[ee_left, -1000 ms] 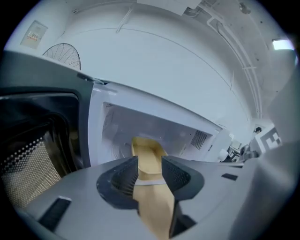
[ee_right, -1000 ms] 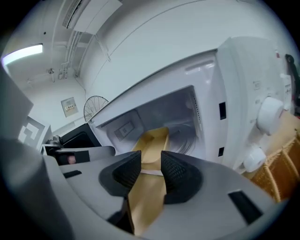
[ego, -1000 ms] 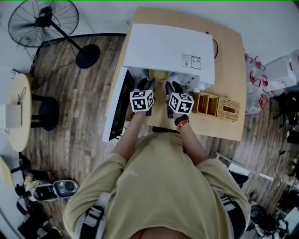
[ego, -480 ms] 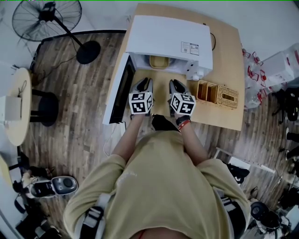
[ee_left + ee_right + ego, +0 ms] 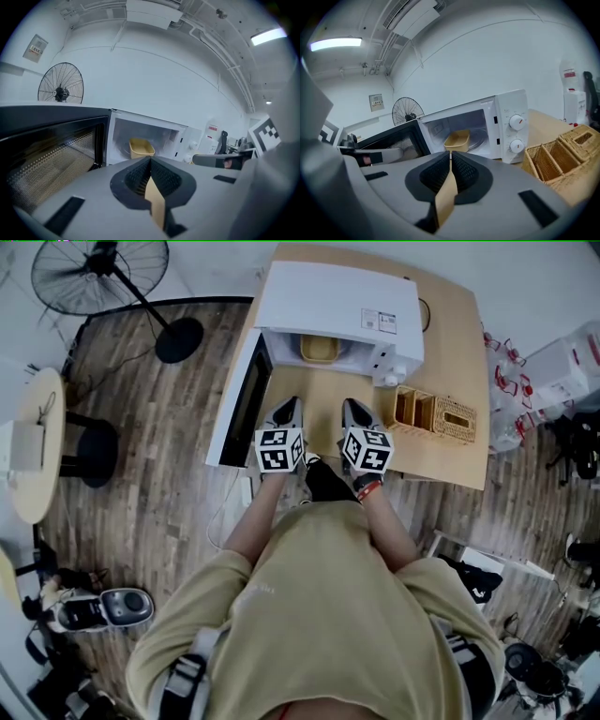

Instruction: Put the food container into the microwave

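Note:
The yellow food container sits inside the white microwave, whose door stands open to the left. The container also shows in the left gripper view and the right gripper view, resting on the turntable. My left gripper and right gripper hover side by side over the wooden table, in front of the microwave opening and apart from the container. Both are shut with nothing between the jaws, as seen at the left gripper and the right gripper.
A wicker organiser basket stands to the right of the microwave, shown as the basket in the right gripper view. The open door juts out at my left. A floor fan stands beyond the table's left edge.
Both grippers have drawn back from the microwave opening toward the person, empty. The yellow container stays inside the microwave.

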